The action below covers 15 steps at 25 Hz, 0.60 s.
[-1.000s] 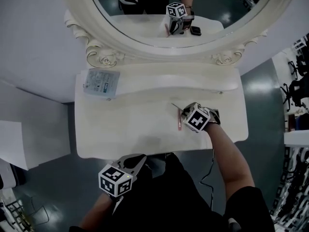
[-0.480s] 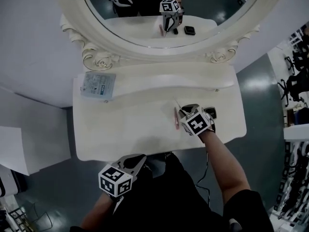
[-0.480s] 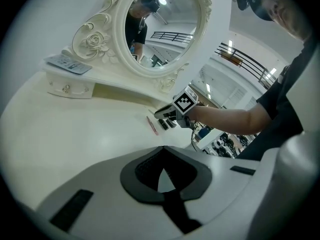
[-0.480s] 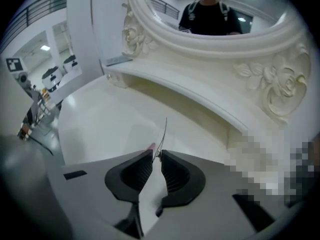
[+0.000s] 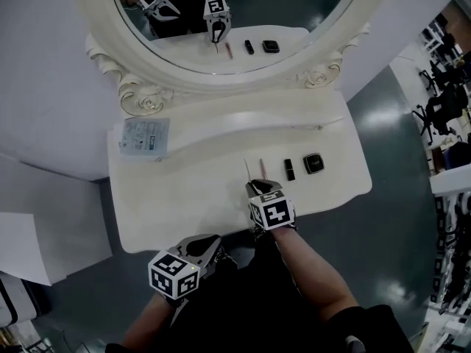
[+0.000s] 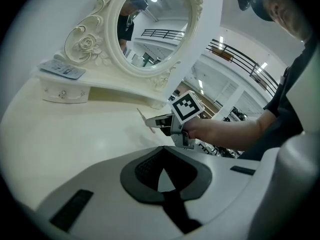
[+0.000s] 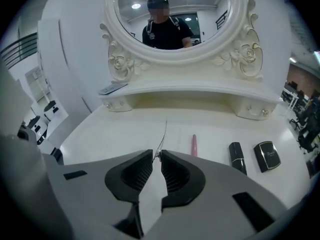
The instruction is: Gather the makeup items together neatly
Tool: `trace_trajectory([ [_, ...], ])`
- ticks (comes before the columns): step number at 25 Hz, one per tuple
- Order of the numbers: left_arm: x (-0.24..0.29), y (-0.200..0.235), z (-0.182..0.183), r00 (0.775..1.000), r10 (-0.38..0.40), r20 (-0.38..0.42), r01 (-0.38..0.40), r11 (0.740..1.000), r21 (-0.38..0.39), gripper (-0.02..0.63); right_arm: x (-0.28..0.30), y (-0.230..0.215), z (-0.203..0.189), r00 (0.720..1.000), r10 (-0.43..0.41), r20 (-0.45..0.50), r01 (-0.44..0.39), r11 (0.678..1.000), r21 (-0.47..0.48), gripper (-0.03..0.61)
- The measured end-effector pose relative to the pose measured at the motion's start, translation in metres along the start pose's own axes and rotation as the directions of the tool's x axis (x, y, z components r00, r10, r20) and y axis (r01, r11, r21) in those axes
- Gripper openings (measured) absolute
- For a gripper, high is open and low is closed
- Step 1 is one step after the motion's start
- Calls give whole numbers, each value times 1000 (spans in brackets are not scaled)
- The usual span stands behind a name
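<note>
No word, brand or number could be read anywhere. The black compact (image 7: 267, 156) on the tabletop (image 7: 125, 129) bore a line of gold script on its lid, too small and blurred to make out; the pale packet (image 5: 144, 137) on the raised shelf (image 5: 243, 120) carried fine dark print and a small dark patch, likewise illegible; the cube on the right claw (image 5: 255, 184) showed only square black-and-white markers, patterns without letters or digits.
</note>
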<state>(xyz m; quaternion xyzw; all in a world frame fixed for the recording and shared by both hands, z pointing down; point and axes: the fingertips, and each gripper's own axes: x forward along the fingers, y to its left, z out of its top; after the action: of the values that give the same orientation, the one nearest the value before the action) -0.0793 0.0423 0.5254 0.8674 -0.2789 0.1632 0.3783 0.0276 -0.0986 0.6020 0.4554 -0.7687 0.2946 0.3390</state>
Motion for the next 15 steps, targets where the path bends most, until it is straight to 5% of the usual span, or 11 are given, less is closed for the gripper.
trace_trajectory([
  [15, -33, 19, -18, 1000, 7, 7, -7, 1000, -24, 9, 30, 22, -17, 994, -62, -94, 65, 998, 22, 74],
])
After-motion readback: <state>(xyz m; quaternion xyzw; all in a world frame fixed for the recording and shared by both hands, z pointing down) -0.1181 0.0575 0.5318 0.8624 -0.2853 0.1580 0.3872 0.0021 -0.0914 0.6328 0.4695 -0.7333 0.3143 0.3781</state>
